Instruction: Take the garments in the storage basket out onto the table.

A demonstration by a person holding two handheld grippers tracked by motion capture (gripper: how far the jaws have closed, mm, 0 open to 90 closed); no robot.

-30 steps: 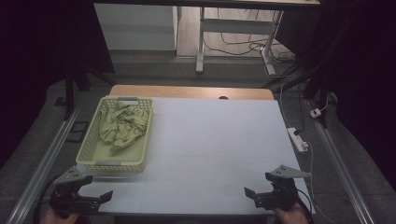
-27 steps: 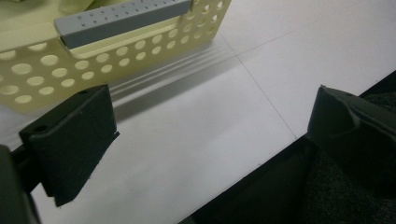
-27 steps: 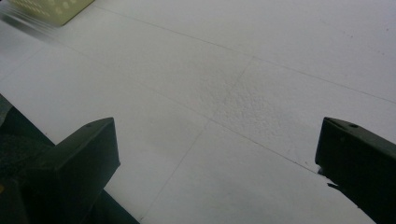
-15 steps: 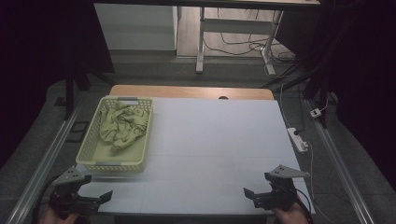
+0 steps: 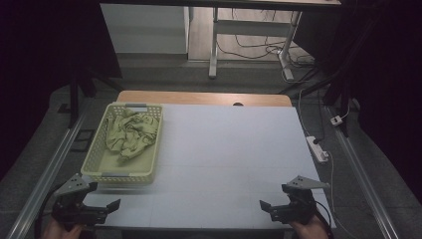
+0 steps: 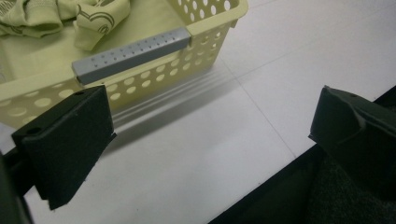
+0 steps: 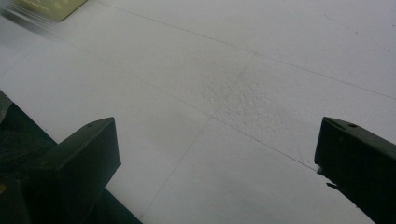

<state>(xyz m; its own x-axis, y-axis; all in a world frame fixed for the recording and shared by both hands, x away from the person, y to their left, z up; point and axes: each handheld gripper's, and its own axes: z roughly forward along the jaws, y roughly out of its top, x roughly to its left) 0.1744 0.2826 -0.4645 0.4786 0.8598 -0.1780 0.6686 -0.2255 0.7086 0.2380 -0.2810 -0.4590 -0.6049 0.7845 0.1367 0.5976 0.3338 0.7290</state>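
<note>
A pale yellow perforated basket (image 5: 94,158) stands on the left of the white table top, with a crumpled light green cloth (image 5: 130,135) inside it. In the left gripper view the basket (image 6: 205,28) with its grey handle strip (image 6: 133,53) lies just ahead of the jaws, and the cloth (image 6: 88,16) shows at the top. My left gripper (image 5: 113,205) is open at the table's front left corner, just short of the basket. At the front right my right gripper (image 5: 265,206) is open above bare table, jaws wide apart with nothing between them.
A white power strip (image 5: 317,149) lies at the table's right edge with a cable trailing off it. A wooden strip (image 5: 204,98) runs along the far edge. Metal rails (image 5: 45,179) flank the table. The basket's corner (image 7: 51,7) shows at the right gripper view's top left.
Both grippers have stayed almost in place at the front edge; the left one has shifted very slightly. The basket and cloth have not moved.
</note>
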